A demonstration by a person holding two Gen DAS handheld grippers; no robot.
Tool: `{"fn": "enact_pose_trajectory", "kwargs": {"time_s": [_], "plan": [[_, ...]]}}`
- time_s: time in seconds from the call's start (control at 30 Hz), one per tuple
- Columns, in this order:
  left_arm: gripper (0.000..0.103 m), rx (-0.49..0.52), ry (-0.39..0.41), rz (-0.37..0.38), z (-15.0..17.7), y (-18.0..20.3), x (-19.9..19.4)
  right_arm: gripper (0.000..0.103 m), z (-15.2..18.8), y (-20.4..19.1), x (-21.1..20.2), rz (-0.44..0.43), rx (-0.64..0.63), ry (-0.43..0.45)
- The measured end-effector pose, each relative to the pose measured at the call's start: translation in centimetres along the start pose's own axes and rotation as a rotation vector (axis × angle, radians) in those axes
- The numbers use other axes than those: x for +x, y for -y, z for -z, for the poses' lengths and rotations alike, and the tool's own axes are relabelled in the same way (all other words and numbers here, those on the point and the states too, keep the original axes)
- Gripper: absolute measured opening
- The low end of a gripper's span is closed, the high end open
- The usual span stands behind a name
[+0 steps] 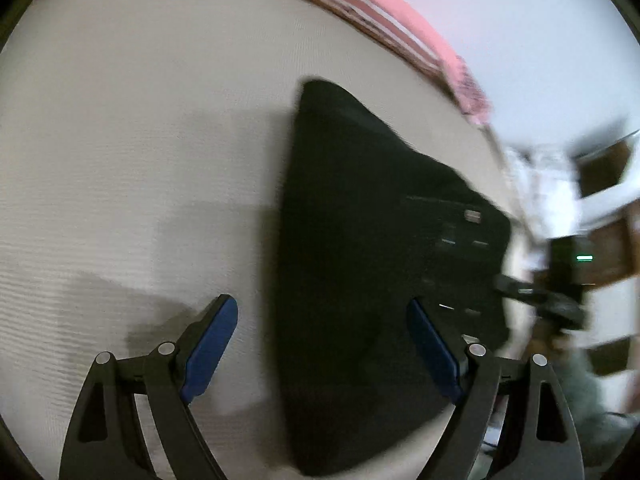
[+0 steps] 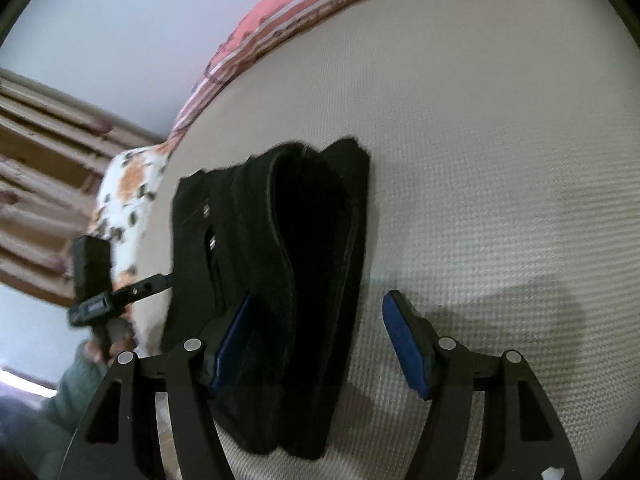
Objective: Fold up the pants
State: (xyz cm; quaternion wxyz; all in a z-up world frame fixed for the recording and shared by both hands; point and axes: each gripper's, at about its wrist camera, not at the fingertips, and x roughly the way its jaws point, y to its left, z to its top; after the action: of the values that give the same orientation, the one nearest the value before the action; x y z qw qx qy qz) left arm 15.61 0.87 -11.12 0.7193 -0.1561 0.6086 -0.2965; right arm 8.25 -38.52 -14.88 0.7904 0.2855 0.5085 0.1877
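Only the right view shows the pants' (image 2: pixel 276 280) stacked folded layers; the left view shows them (image 1: pixel 372 260) as one flat dark slab. Both grippers tilt down over the bed (image 1: pixel 140 160). The left gripper (image 1: pixel 322 344) is spread wide, the right gripper (image 2: pixel 316 340) parted, neither pinching anything. The black pants lie folded near the bed's edge.

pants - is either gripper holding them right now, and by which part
Neither. The left gripper and the right gripper both stand with jaws open above the folded black pants, which lie on the bed; no pad presses on the cloth.
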Motion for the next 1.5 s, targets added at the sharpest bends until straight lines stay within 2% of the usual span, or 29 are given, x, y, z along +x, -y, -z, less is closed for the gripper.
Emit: {"fn": "enact_pose_trajectory", "kwargs": {"time_s": [0.07,0.2,0.27,0.43,0.5,0.53,0.6,0.67,0.77,0.87,1.07,1.27,1.5], "plan": [[0.086,-0.018,-0.026,0.045,-0.2,-0.3,0.4,0.063,0.2,0.4,0.0,-0.05,0.005,-0.032],[0.086,-0.026,-0.02,0.077,-1.0,-0.6,0.7,0.053,0.0,0.8,0.5,-0.101,0.014,-0.054],[0.086,-0.013,-0.009,0.081,-1.3,-0.5,0.9,0.052,-0.3,0.9,1.2,-0.141,0.025,-0.06],[0.086,0.094,0.048,0.041,-2.2,1.0,2.2,0.052,-2.0,0.3,2.8,-0.19,0.037,-0.036],[0.086,0.114,0.066,-0.007,-2.3,1.8,2.7,0.044,-2.3,0.3,3.2,-0.198,0.059,-0.016],[0.083,0.121,0.078,-0.026,-2.2,2.1,2.8,0.041,-2.4,0.0,3.5,-0.195,0.067,-0.003],[0.068,0.115,0.094,-0.062,-1.9,1.9,2.6,0.032,-2.4,-0.2,3.5,-0.201,0.077,0.008],[0.046,0.114,0.108,-0.077,-1.6,1.5,1.9,0.03,-2.2,-0.9,3.0,-0.187,0.069,0.025],[0.033,0.078,0.123,-0.034,-1.7,0.8,1.0,0.028,-2.5,-2.6,2.7,-0.156,0.052,0.036],[0.027,0.1,0.141,-0.037,-1.6,1.5,0.4,0.027,-3.1,-4.1,2.4,-0.139,0.037,0.043],[0.026,0.068,0.168,0.01,-2.7,0.7,-1.4,0.026,-4.8,-5.8,2.9,-0.136,0.038,0.042],[0.026,0.079,0.216,-0.045,-5.7,0.1,-2.8,0.026,-8.1,-7.9,5.0,-0.148,0.005,0.047],[0.026,0.118,0.262,-0.136,-10.6,-0.5,-3.5,0.026,-13.1,-9.5,7.9,-0.152,-0.02,0.049]]}}
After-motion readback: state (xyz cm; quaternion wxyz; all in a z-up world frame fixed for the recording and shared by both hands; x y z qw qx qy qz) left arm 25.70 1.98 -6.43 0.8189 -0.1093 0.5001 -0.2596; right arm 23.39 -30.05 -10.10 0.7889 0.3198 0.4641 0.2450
